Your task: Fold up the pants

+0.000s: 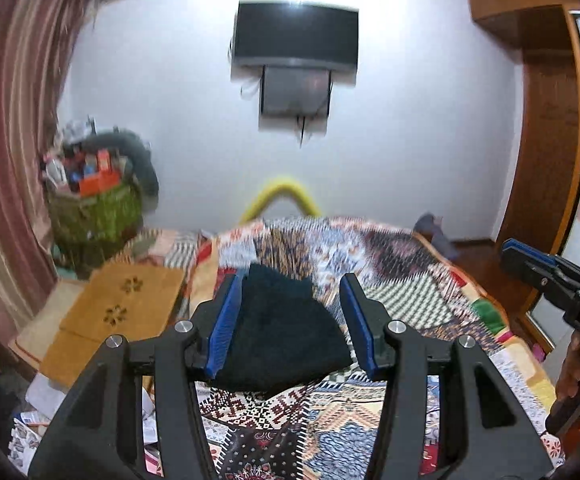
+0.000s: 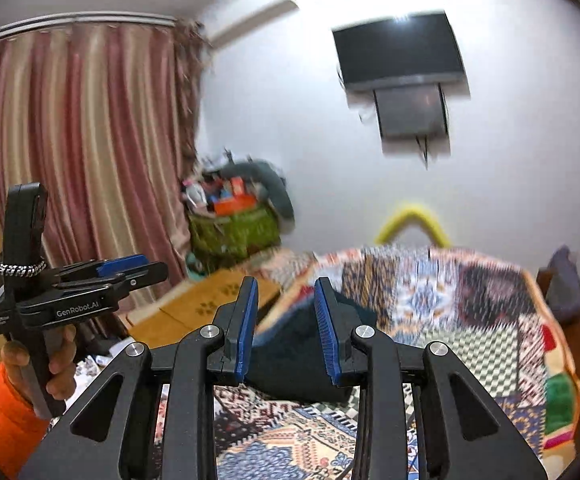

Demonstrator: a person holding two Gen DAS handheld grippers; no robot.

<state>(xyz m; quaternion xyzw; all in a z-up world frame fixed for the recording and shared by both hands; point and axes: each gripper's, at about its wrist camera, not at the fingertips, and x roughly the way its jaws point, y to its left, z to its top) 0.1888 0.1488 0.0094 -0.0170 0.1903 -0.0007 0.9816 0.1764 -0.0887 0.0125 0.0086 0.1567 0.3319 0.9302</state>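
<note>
Pants [image 1: 277, 328]: a dark folded bundle was seen lying flat on the quilt [image 1: 402, 288] of the bed, toward its left half, with the yellow headboard arch [image 1: 279, 196] beyond it.

Left claw [image 1: 290, 320]: was held above the quilt, short of the pants; the blue pads [image 1: 225, 320] were spread wide, nothing between them, the pants being framed in the gap.

Right claw [image 2: 285, 328]: was likewise held above the quilt, to the right of the pants' near edge; its jaws were parted to a moderate gap and empty. Whether either claw touched the cloth could not be told.

Beyond the pants: a wall-mounted TV [image 1: 296, 36] was seen above the headboard arch. Left of the pants: a yellow-brown mat [image 1: 121, 312] beside the bed, a green basket [image 1: 97, 216] of clutter behind it, and striped curtains [image 2: 85, 136]. Right of the pants: a wooden wardrobe [image 1: 550, 128].
</note>
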